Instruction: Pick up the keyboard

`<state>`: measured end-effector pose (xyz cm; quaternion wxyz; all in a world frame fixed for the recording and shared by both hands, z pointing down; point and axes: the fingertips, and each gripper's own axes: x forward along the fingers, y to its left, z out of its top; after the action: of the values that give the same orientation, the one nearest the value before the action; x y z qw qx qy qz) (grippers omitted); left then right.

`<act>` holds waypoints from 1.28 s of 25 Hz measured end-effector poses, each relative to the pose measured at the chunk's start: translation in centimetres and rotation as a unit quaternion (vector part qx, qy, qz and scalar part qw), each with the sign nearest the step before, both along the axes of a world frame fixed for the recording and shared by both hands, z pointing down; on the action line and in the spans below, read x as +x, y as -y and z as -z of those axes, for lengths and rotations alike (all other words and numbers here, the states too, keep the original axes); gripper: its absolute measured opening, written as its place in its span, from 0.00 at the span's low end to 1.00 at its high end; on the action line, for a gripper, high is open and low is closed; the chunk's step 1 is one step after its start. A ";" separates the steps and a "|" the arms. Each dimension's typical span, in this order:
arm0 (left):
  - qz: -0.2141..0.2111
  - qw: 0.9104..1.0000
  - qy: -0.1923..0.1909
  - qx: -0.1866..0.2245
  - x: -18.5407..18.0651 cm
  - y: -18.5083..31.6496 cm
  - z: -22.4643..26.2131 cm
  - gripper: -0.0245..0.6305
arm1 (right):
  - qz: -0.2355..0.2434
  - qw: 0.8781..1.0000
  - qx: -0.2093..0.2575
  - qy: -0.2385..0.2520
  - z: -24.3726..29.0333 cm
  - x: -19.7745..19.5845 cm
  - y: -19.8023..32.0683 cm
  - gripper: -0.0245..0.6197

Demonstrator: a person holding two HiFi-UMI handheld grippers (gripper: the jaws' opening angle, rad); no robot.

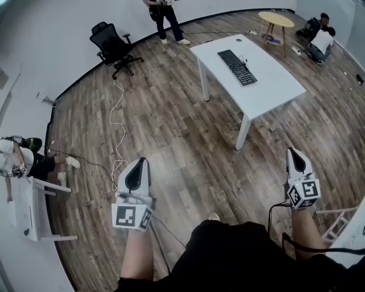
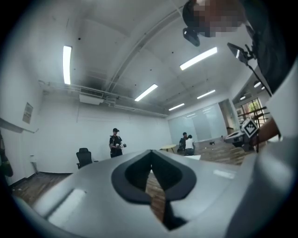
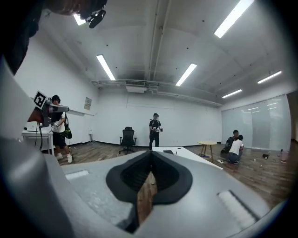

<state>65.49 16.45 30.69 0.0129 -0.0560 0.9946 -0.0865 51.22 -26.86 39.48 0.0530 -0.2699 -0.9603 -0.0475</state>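
Note:
A black keyboard (image 1: 237, 67) lies lengthwise on a white table (image 1: 274, 80) at the far middle right of the head view, well ahead of both grippers. My left gripper (image 1: 137, 164) is held out at the lower left, shut and empty, over bare wood floor. My right gripper (image 1: 293, 151) is at the lower right, also shut with nothing in it. In the right gripper view the table (image 3: 186, 152) shows low ahead, with the keyboard (image 3: 168, 151) as a dark sliver on it. The left gripper view shows only a pale edge of the table (image 2: 193, 157).
A black office chair (image 1: 112, 47) stands at the far left, with a white cable (image 1: 118, 122) trailing over the floor. A round wooden table (image 1: 276, 19) is at the back right. People stand or crouch at the back (image 1: 165, 14), back right (image 1: 320, 40) and left (image 1: 17, 159). A white frame (image 1: 37, 211) is beside my left arm.

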 end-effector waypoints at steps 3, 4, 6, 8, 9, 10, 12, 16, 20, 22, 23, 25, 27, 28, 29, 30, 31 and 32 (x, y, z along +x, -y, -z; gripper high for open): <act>-0.005 1.000 0.002 0.007 -2.7 -2.1 0.1 0.04 | 0.007 1.000 -0.004 0.006 0.5 -2.2 -3.3 0.04; -0.006 1.000 0.000 0.008 -3.4 -2.8 -0.1 0.04 | 0.009 1.000 -0.005 0.008 0.6 -2.9 -4.2 0.04; -0.006 1.000 -0.005 0.012 -4.9 -4.1 -0.8 0.04 | 0.014 1.000 -0.001 0.007 0.4 -4.2 -5.7 0.04; -0.005 1.000 -0.011 0.019 -6.2 -5.2 -1.7 0.04 | 0.017 1.000 0.009 0.003 -0.2 -5.5 -6.6 0.04; -0.003 1.000 -0.013 0.022 -6.7 -5.7 -2.2 0.04 | 0.018 1.000 0.015 0.000 -0.5 -6.2 -6.9 0.04; 0.000 1.000 -0.015 0.026 -7.2 -6.2 -2.6 0.04 | 0.018 1.000 0.020 -0.002 -0.7 -6.9 -7.1 0.04; 0.008 0.999 -0.013 0.032 -8.4 -7.4 -3.1 0.04 | 0.017 1.000 0.025 -0.002 -0.8 -8.8 -7.5 0.04; 0.030 0.999 -0.008 0.031 -11.4 -9.8 -3.5 0.04 | 0.018 1.000 0.023 0.005 -0.8 -13.9 -8.7 0.04; 0.044 0.999 -0.020 0.024 -15.5 -12.0 -2.7 0.04 | 0.015 1.000 0.000 0.002 -0.6 -20.1 -10.9 0.04; 0.050 0.998 -0.023 0.014 -17.9 -13.2 -2.0 0.04 | 0.023 1.000 -0.004 0.002 -0.4 -23.2 -12.5 0.04; 0.055 0.998 -0.023 0.015 -19.2 -13.8 -1.7 0.04 | 0.029 1.000 -0.003 0.002 -0.4 -24.8 -13.3 0.04; 0.062 0.998 -0.024 0.019 -21.9 -14.9 -1.3 0.04 | 0.036 0.999 -0.002 0.002 -0.4 -27.9 -14.5 0.04; 0.064 0.997 -0.027 0.018 -24.9 -15.6 -1.1 0.04 | 0.041 0.999 -0.006 0.004 -0.2 -31.2 -15.6 0.04; 0.065 0.997 -0.027 0.017 -26.5 -15.9 -1.0 0.04 | 0.043 0.999 -0.007 0.007 0.0 -32.8 -16.1 0.04; 0.066 0.997 -0.026 0.017 -28.1 -16.2 -0.9 0.04 | 0.046 0.999 -0.008 0.010 0.2 -34.4 -16.7 0.04; 0.066 0.997 -0.025 0.019 -29.8 -16.4 -0.7 0.04 | 0.048 0.999 -0.007 0.013 0.3 -35.9 -17.1 0.04; 0.066 0.997 -0.022 0.022 -31.3 -16.4 -0.4 0.04 | 0.049 0.999 -0.007 0.014 0.3 -37.3 -17.3 0.04; 0.064 0.997 -0.021 0.023 -32.8 -16.3 -0.1 0.04 | 0.048 0.999 -0.010 0.014 0.3 -38.6 -17.5 0.04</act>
<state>32.73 32.80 30.83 -0.0117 0.0060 0.9979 -0.0631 12.61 -9.40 39.22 0.0350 -0.3153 -0.9473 -0.0446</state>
